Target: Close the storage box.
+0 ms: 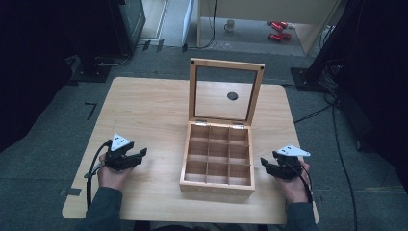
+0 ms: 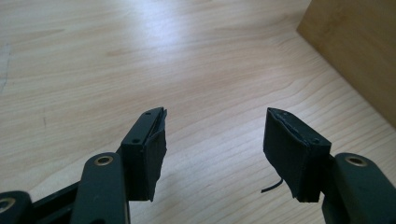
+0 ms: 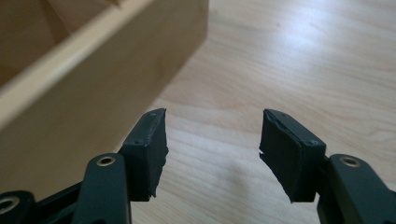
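Note:
A wooden box (image 1: 217, 185) divided into several small square compartments stands on the table (image 1: 144, 110), right of centre. Its framed lid (image 1: 226, 91) is raised upright behind it. The compartments look empty. My left gripper (image 1: 143, 154) rests on the table left of the box, open, with nothing between its jaws (image 2: 215, 135); the box's side wall (image 2: 359, 42) shows at the upper right of its view. My right gripper (image 1: 264, 162) sits just right of the box, open and empty (image 3: 212, 135), with the box wall (image 3: 93, 79) close at its left.
A dark round mark (image 1: 232, 96) shows on the tabletop through the lid's pane. Beyond the table on the floor are a white mug (image 1: 230, 25), red objects (image 1: 278, 30), cables and dark stands. Bare wood lies left of the box.

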`<state>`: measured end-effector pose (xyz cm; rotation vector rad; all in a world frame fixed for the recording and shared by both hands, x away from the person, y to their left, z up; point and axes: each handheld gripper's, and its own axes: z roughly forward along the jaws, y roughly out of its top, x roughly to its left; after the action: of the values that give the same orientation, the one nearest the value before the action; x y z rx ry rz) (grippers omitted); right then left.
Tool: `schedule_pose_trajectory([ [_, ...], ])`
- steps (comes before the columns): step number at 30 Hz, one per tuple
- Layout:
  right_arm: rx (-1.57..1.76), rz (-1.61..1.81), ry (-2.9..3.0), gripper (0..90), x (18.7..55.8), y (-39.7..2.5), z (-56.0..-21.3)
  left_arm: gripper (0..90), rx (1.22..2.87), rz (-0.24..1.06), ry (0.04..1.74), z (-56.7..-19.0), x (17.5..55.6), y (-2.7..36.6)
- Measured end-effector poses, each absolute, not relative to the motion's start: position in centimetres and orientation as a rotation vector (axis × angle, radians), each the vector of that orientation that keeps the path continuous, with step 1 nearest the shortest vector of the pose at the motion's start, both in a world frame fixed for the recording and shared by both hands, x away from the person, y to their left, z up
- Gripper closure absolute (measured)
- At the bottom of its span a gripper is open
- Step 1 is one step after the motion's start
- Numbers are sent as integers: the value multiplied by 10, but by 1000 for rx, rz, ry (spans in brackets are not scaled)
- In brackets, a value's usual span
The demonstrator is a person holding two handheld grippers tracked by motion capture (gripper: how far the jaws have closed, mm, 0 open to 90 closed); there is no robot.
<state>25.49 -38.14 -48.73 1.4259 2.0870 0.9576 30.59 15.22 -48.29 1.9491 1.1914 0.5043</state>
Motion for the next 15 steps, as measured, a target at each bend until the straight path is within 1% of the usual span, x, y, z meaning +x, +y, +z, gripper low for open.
schedule_pose_trajectory([
  [2,1417,963,2083,407,255,-380,-482,394,1936,499,1176,-477,306,151],
  [6,1386,949,2088,425,255,-375,-471,390,1934,524,1147,-466,308,148],
  [12,1364,964,2073,411,258,-371,-458,388,1930,519,1114,-454,313,143],
  [15,1386,959,2066,434,261,-371,-451,389,1936,523,1099,-448,315,140],
])
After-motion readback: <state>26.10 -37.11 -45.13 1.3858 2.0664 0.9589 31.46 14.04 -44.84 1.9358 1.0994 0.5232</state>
